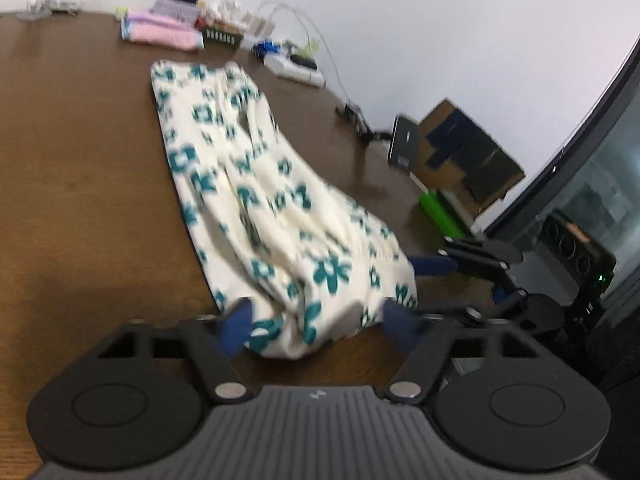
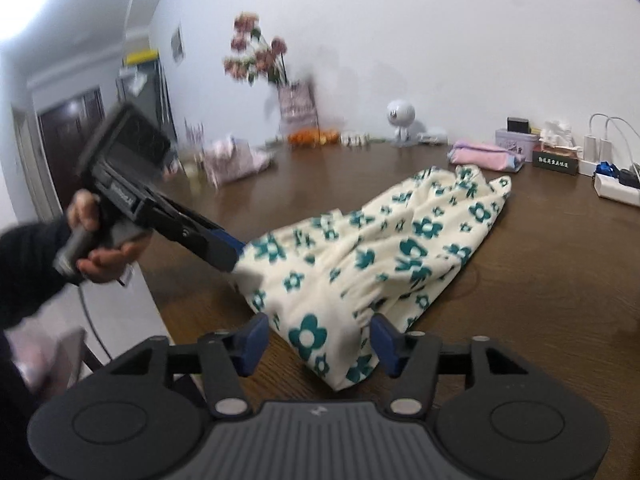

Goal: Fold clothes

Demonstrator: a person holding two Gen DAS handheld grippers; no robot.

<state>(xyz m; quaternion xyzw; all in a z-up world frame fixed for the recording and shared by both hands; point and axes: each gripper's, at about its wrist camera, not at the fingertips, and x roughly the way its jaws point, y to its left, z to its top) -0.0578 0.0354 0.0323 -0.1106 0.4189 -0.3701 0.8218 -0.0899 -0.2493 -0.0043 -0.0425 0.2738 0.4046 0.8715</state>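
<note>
A cream garment with teal flowers (image 1: 256,184) lies stretched along the dark wooden table (image 1: 80,168); it also shows in the right wrist view (image 2: 360,256). My left gripper (image 1: 320,322) is open, its blue pads either side of the garment's near bunched end. It shows in the right wrist view (image 2: 236,252) at the garment's left corner, held by a hand. My right gripper (image 2: 318,340) is open, its pads either side of the garment's near corner. It shows in the left wrist view (image 1: 432,266) at the garment's right edge.
Folded pink cloth (image 1: 160,34) and small boxes lie at the far table edge, with a power strip (image 1: 296,68) and cables. A green bottle (image 1: 440,212) and cardboard box (image 1: 468,156) stand right. A white figurine (image 2: 402,122) and flowers (image 2: 256,54) stand by the wall.
</note>
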